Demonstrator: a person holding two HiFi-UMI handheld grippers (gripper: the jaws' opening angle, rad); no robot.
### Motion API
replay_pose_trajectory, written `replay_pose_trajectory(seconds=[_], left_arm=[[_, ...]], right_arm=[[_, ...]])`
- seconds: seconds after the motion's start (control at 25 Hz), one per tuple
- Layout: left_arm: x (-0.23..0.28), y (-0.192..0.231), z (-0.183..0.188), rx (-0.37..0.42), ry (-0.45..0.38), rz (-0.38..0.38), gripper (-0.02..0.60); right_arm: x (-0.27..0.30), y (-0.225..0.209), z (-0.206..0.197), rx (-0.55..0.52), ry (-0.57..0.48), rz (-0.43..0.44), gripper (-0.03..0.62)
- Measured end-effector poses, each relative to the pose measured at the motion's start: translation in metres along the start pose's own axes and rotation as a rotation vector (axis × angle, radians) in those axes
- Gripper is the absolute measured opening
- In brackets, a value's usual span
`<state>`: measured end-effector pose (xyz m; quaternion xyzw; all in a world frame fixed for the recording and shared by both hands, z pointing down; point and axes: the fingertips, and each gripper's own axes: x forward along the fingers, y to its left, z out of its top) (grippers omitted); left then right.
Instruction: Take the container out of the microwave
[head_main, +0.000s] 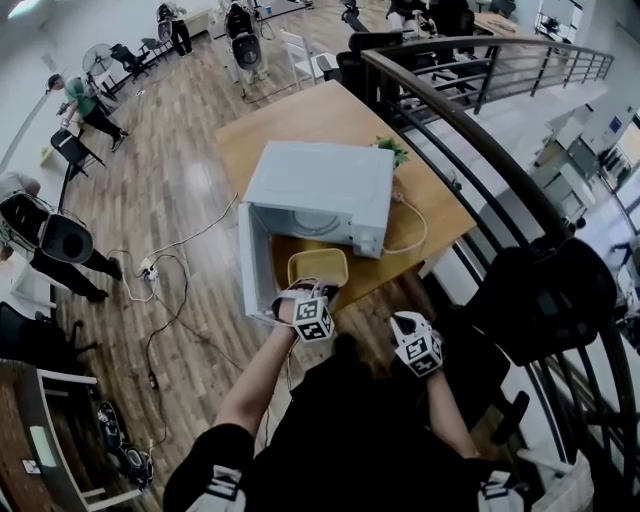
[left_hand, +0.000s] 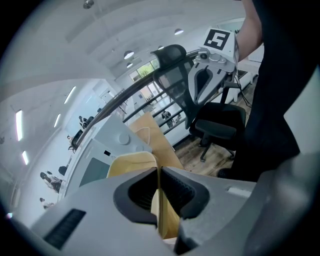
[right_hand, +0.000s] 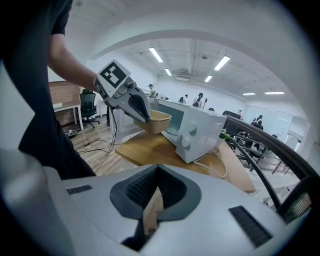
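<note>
Two claws, one container, one microwave; entries follow, with positions as in the head view.

1. Left claw (head_main: 300, 292) (left_hand: 159, 172) (right_hand: 144, 116): pressed shut on the container's near wall, which stands edge-on between the pads in the left gripper view. Held out over the tabletop's near edge.

2. Right claw (head_main: 405, 322) (right_hand: 157, 169): tips pressed together, nothing pinched. Sits at 4 o'clock of the left claw, close to the person's body, well apart from the microwave.

3. Container (head_main: 318, 268) (left_hand: 131, 162) (right_hand: 156, 121): tan, rectangular, shallow, open-topped. Carried clear of the tabletop, just outside the microwave's open front, at 6 o'clock of the oven.

4. Microwave (head_main: 320, 180) (left_hand: 107, 140) (right_hand: 200, 131): white, box-shaped, two round knobs on its front panel. Stands on the tabletop, at 12 o'clock of the container.

5. Door (head_main: 250, 268): white, swung wide open, at 9 o'clock of the container.

6. Tabletop (head_main: 300, 115) (right_hand: 150, 147): light wood.

7. Cable (head_main: 412, 232) (right_hand: 220, 169): white, looping from the microwave's side at 3 o'clock.

8. Plant (head_main: 392, 150): green, partly hidden at the oven's far corner, at 1 o'clock.

9. Railing (head_main: 470, 130): dark, curved, running past the tabletop at 2 o'clock.

10. Office chair (head_main: 540, 300) (left_hand: 215, 120): black, at 3 o'clock of the right claw.
</note>
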<state>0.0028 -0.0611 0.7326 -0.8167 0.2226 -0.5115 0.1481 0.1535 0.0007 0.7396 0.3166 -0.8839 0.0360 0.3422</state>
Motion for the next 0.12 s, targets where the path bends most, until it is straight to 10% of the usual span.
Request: replay_pose_trajectory(seconds=[0.12], left_arm=[[-0.0004, 0.0023, 0.0021, 0.002, 0.001, 0.005, 0.028]], right_arm=[[-0.0044, -0.0003, -0.0008, 0.005, 0.002, -0.004, -0.003]])
